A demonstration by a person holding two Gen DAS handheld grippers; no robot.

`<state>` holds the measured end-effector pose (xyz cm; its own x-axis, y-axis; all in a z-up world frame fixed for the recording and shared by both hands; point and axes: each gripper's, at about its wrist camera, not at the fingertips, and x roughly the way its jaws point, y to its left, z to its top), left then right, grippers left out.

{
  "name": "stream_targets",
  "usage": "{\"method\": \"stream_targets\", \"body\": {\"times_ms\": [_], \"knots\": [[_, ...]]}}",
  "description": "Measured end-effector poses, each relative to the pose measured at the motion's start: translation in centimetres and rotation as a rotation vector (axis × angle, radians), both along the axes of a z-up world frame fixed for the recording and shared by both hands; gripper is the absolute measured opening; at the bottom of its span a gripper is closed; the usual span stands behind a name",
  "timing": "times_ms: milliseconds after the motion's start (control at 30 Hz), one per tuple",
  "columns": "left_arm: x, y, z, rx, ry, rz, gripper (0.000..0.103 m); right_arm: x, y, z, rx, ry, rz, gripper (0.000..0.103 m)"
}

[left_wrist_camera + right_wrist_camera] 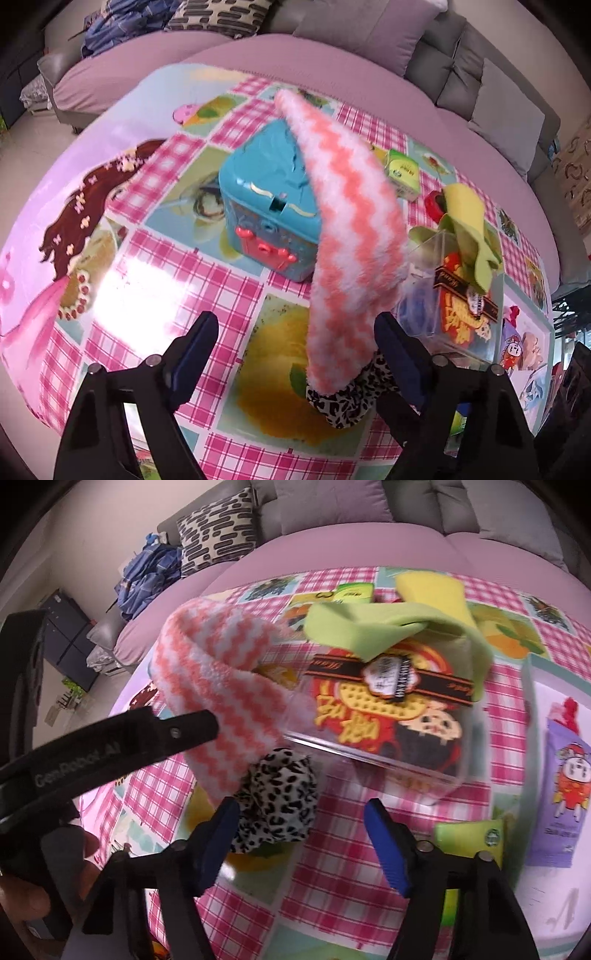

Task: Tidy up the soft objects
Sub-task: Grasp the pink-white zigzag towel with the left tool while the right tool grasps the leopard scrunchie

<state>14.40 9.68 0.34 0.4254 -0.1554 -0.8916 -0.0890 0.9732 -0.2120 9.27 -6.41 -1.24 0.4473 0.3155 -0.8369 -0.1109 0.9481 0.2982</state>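
A fuzzy pink-and-white zigzag sock point(343, 229) slants up over the table, its lower end on a leopard-print cloth point(343, 406). My left gripper point(295, 332) is open, with the sock between its fingers close to the right one. What bears the sock's upper end I cannot tell. In the right wrist view the sock point(218, 686) leans at a corner of a clear box point(388, 716), and one left gripper finger point(192, 722) crosses in front of it. My right gripper point(301, 808) is open around the leopard-print cloth point(280, 801), which touches only its left finger.
A green-yellow cloth point(369, 627) drapes over the clear box point(461, 306). A teal toy box point(266, 206) stands behind the sock. Green cartons point(402, 173) point(469, 834) and a purple packet point(561, 786) lie on the pink checked tablecloth point(155, 288). A sofa point(332, 48) runs behind.
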Motion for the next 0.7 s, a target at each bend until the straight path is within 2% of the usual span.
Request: {"method": "stream_targets", "body": {"times_ms": [233, 267, 300, 333, 433, 500, 700], "knots": [[0.4, 0.3, -0.6, -0.018, 0.000, -0.001, 0.087, 0.7, 0.8, -1.5, -0.003, 0.032, 0.012, 0.048], [0.4, 0.3, -0.5, -0.018, -0.005, -0.005, 0.082, 0.7, 0.8, -1.6, 0.001, 0.037, 0.011, 0.047], [0.4, 0.2, -0.5, -0.021, -0.009, -0.008, 0.072, 0.7, 0.8, -1.7, 0.007, 0.041, 0.010, 0.044], [0.5, 0.2, -0.5, -0.033, -0.009, -0.014, 0.069, 0.7, 0.8, -1.8, 0.012, 0.042, 0.011, 0.041], [0.8, 0.0, -0.6, -0.072, -0.011, -0.028, 0.065, 0.9, 1.0, -1.9, 0.020, 0.039, 0.015, 0.037], [1.0, -0.2, -0.8, -0.092, -0.011, -0.038, 0.059, 0.8, 1.1, -2.0, 0.022, 0.041, 0.019, 0.035], [1.2, -0.7, -0.6, -0.112, -0.028, -0.061, 0.049, 0.9, 1.9, -2.3, 0.023, 0.047, 0.023, 0.035]]}}
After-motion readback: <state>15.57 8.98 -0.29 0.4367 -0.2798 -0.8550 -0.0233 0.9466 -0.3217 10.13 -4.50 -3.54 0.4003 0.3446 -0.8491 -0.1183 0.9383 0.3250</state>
